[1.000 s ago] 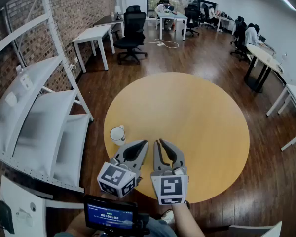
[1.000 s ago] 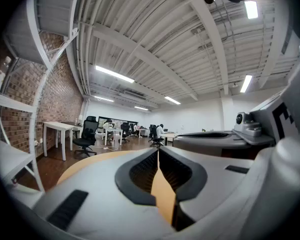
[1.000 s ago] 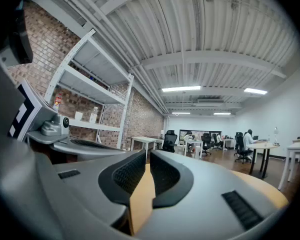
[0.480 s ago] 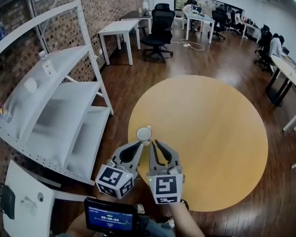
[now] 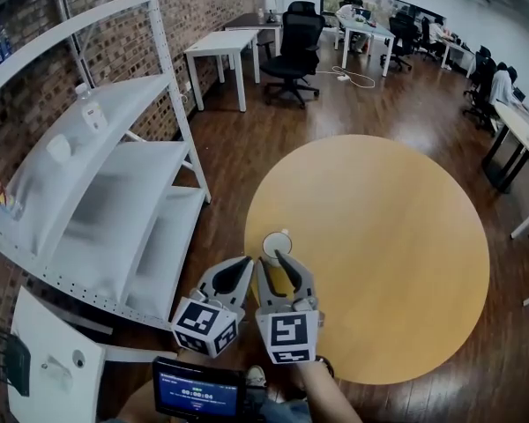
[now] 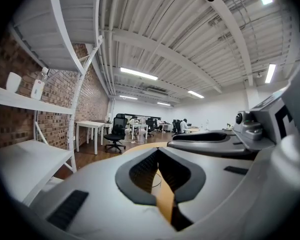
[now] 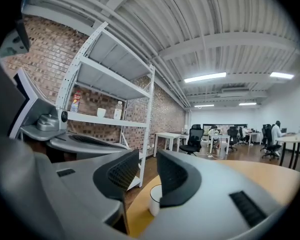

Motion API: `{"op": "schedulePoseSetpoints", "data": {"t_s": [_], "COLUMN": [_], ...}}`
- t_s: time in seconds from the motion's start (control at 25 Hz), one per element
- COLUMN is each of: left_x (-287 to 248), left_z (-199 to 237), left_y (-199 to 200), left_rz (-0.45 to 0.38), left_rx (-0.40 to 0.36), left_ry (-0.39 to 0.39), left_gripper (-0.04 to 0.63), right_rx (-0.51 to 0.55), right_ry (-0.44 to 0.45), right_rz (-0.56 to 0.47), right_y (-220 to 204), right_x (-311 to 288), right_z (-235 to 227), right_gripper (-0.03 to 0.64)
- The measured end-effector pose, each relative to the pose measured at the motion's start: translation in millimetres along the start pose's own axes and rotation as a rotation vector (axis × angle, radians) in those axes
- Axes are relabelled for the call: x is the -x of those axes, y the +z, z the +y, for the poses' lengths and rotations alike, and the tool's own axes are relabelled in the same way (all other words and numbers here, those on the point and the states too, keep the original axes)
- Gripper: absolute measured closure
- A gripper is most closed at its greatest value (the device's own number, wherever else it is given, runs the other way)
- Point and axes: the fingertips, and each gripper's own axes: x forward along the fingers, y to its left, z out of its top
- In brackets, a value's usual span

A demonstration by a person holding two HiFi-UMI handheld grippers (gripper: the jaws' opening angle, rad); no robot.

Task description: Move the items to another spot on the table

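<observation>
At the near left edge of the round wooden table (image 5: 406, 236), a white cup (image 5: 277, 242) stood upright on the tabletop, close to the rim. My right gripper (image 5: 268, 258) pointed at it, roughly level. Its jaws had just been opening and stood a little apart, with nothing pressed between the pads. The cup sat just beyond the fingertips (in the right gripper view it showed through the gap, low and ahead (image 7: 155, 199)). I could not tell from the head view whether the right-hand fingertip touched the cup's rim.

My left gripper (image 5: 246, 260) lay just beside the right one, on its left, over the table's edge. Its jaws met at the tips and held nothing. In the left gripper view only a strip of tabletop showed through the hollow between them.

To the left of the table stood a white shelf rack (image 5: 115, 192) against a brick wall. A black office chair (image 5: 295, 38) and a white desk (image 5: 220, 47) stood farther back.
</observation>
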Motion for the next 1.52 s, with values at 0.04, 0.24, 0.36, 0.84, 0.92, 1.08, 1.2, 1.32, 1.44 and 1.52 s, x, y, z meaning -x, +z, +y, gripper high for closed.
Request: {"op": "schedulePoseSetpoints", "data": {"t_s": [0.04,0.24,0.36,0.84,0.92,1.08,1.2,1.32,1.44,1.52], "left_x": [-1.4,-10.0,-17.2,-37.4,-41.2,-42.5,-42.6,-42.0,-43.3,-43.4], "left_z": [2.8,15.2,23.6,53.1,57.7,67.9,74.4,81.5,85.2,86.3], "left_y": [-2.3,-15.4,-26.0,-54.7,-58.3,-70.0,-78.4,-84.8,-88.0,-89.5], "left_rz": [0.004,0.039,0.048,0.094,0.1,0.12,0.138,0.153,0.162,0.167], "left_rx": [0.001,0.013,0.014,0.023,0.02,0.025,0.026,0.033,0.034,0.033], "left_ry": [-0.002,-0.001,0.008,0.025,0.024,0.034,0.035,0.041,0.041,0.04], "left_gripper": [0.592,0.594,0.594,0.593,0.594,0.593,0.594,0.594,0.594,0.594], "right_rx": [0.0,-0.008,-0.021,-0.102,-0.12,-0.139,-0.156,-0.143,-0.121,-0.109], "right_ry": [-0.004,-0.03,-0.04,-0.085,-0.09,-0.103,-0.109,-0.109,-0.111,-0.108], "right_rz": [0.008,0.048,0.074,0.167,0.186,0.2,0.203,0.21,0.217,0.231], "right_y": [-3.9,-30.2,-44.8,-116.1,-129.3,-151.0,-158.6,-162.6,-166.9,-172.2], "right_x": [-3.3,-21.6,-32.7,-81.0,-89.3,-100.3,-110.1,-119.0,-125.1,-127.8], "right_z": [-0.3,-8.9,-15.3,-36.1,-38.7,-40.6,-45.1,-45.7,-46.5,-46.4], "right_gripper": [0.492,0.391,0.345,0.175,0.175,0.16,0.16,0.16,0.16,0.161]}}
